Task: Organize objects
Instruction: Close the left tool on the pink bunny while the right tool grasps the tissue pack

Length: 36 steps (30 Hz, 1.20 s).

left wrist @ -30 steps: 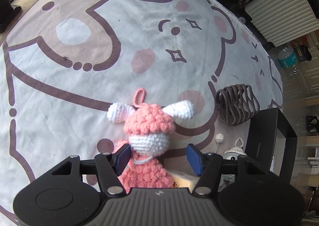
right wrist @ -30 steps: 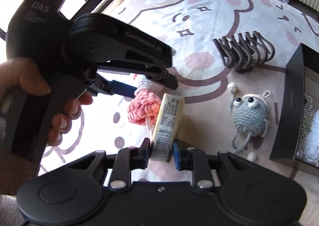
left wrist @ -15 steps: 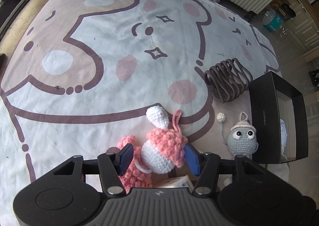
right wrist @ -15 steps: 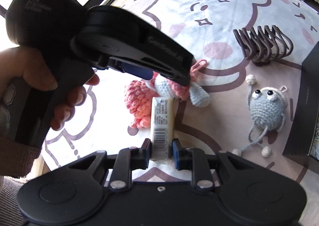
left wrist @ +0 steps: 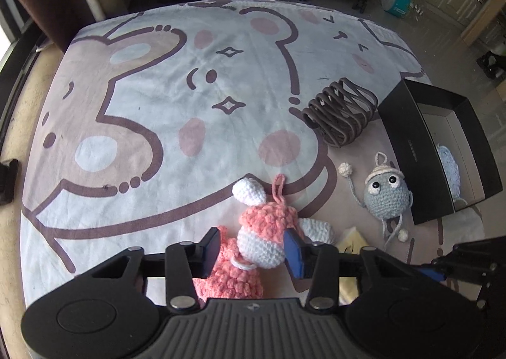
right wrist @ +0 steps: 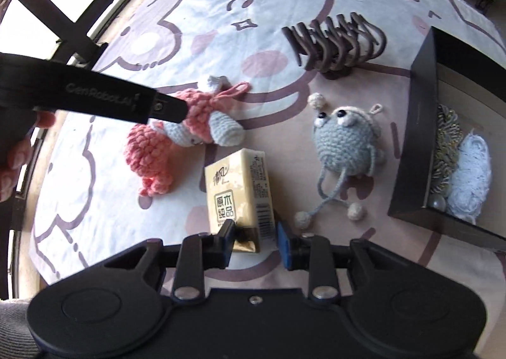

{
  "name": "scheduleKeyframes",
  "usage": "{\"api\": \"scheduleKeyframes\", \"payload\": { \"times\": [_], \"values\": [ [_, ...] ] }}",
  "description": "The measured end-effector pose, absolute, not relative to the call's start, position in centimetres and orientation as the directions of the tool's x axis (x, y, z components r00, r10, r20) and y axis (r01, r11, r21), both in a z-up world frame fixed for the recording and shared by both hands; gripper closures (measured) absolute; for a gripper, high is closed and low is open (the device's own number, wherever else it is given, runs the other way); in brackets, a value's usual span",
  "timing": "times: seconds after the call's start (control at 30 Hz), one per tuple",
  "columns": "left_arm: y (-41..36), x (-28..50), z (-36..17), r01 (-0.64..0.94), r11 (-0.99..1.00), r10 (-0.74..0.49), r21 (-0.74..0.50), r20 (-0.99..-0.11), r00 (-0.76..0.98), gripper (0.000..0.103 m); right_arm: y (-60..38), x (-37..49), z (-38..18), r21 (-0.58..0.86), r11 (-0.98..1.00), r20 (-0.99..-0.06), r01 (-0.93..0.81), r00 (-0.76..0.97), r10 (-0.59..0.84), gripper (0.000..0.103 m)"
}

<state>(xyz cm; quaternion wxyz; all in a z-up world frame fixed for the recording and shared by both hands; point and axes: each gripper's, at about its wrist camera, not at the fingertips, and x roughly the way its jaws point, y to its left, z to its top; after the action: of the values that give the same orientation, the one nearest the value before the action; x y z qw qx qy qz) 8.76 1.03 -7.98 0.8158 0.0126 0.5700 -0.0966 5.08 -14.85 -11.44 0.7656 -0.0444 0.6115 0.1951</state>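
My left gripper (left wrist: 253, 251) is shut on the head of a pink and white crochet doll (left wrist: 265, 232), whose body hangs below; the doll also shows in the right wrist view (right wrist: 177, 144). My right gripper (right wrist: 254, 237) is open around the near end of a yellow tissue pack (right wrist: 238, 194) that lies flat on the mat, with gaps on both sides. A grey crochet mouse (right wrist: 343, 140) lies right of the pack and also shows in the left wrist view (left wrist: 385, 196).
A black open box (right wrist: 417, 125) at the right holds a white fluffy item (right wrist: 471, 172) and a beaded piece. A brown wire rack (right wrist: 338, 39) stands farther back. The cartoon-print mat (left wrist: 158, 106) covers the surface. A radiator and a water jug stand beyond.
My right gripper has opened and the tissue pack now lies flat on the mat. My left gripper has closed on the doll's head and lifted it, pulling back.
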Motion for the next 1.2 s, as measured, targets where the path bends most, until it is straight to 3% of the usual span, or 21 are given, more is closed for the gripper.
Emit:
{"api": "scheduleKeyframes", "payload": {
  "times": [0.07,0.13,0.3,0.4,0.83,1.2],
  "values": [
    [0.6,8.6,-8.0,0.215,0.975,-0.129,-0.059,-0.934,0.332,0.073,-15.1,5.1,-11.7,0.141,0.927,-0.961,-0.349,0.179,0.213,0.072],
    [0.2,8.4,-8.2,0.255,0.966,-0.121,-0.037,-0.938,0.324,0.076,-15.3,5.0,-11.7,0.137,0.924,-0.958,-0.356,0.189,0.215,0.071],
    [-0.2,8.3,-8.8,0.304,0.952,-0.114,-0.018,-0.946,0.303,0.077,-14.5,4.7,-11.0,0.105,0.913,-0.947,-0.395,0.241,0.214,0.048],
    [-0.1,8.3,-8.8,0.310,0.951,-0.115,-0.017,-0.946,0.302,0.077,-13.7,4.6,-11.2,0.088,0.901,-0.949,-0.426,0.239,0.205,0.043],
    [-0.5,7.9,-9.8,0.420,0.906,-0.060,0.052,-0.966,0.250,0.075,-12.9,5.3,-12.0,0.075,0.903,-0.956,-0.423,0.227,0.186,0.042],
    [-1.1,8.3,-11.0,0.464,0.885,-0.079,0.041,-0.968,0.236,0.072,-12.6,5.5,-13.0,0.070,0.901,-0.966,-0.427,0.196,0.168,0.041]
  ]
}}
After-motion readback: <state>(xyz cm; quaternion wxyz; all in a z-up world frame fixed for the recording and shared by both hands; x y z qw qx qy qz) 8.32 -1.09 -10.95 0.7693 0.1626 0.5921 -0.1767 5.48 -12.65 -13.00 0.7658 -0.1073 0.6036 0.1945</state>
